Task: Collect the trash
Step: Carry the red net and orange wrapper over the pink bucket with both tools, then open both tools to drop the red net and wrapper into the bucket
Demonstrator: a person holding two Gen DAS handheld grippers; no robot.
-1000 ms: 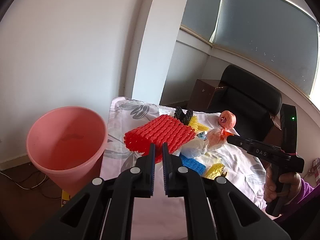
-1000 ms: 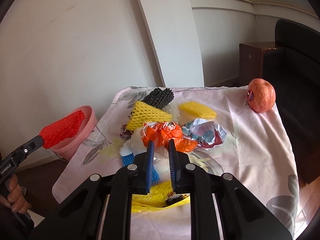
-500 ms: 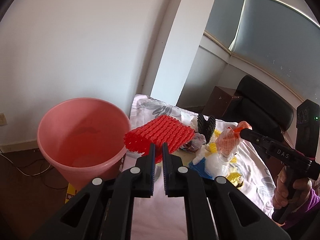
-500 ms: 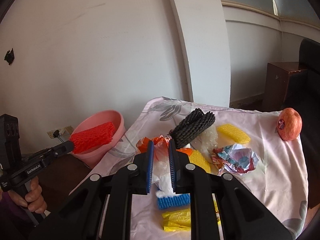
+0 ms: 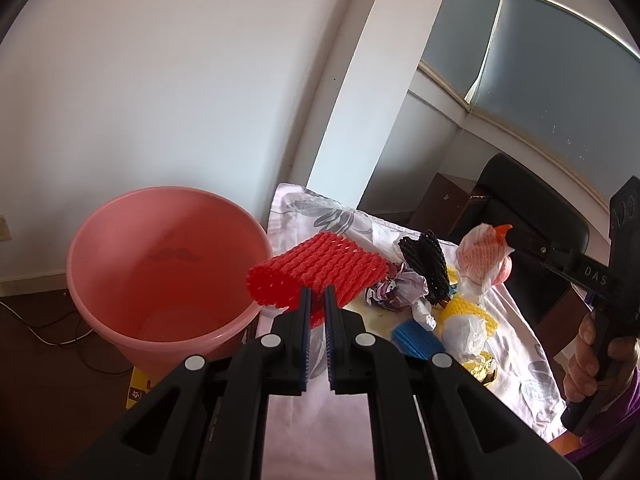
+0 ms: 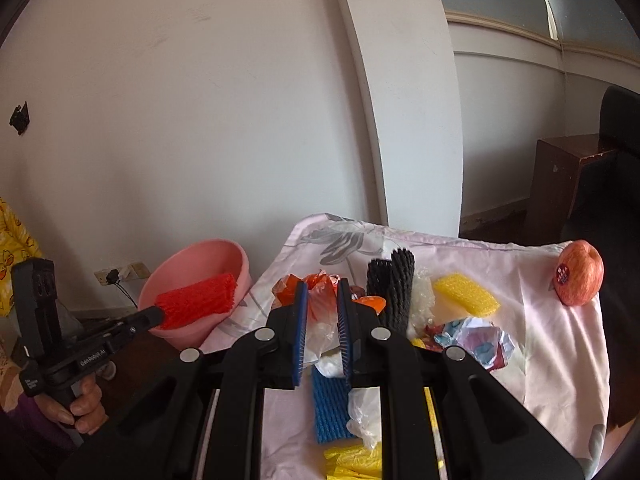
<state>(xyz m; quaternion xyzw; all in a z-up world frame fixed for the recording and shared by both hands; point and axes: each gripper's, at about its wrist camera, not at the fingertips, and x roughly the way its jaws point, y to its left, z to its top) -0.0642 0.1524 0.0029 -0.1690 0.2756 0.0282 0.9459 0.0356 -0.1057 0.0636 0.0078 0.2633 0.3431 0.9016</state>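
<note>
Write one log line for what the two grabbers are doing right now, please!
left gripper: shut on red foam net, beside pink bucket | right gripper: shut on orange plastic bag, above table

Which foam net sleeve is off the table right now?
The red foam net, clamped in the left tool beside the pink bucket; black, blue and yellow ones lie on the cloth.

I see a red foam net, a pink bucket, black, yellow and blue nets, and a grey-flowered pale pink cloth.
</note>
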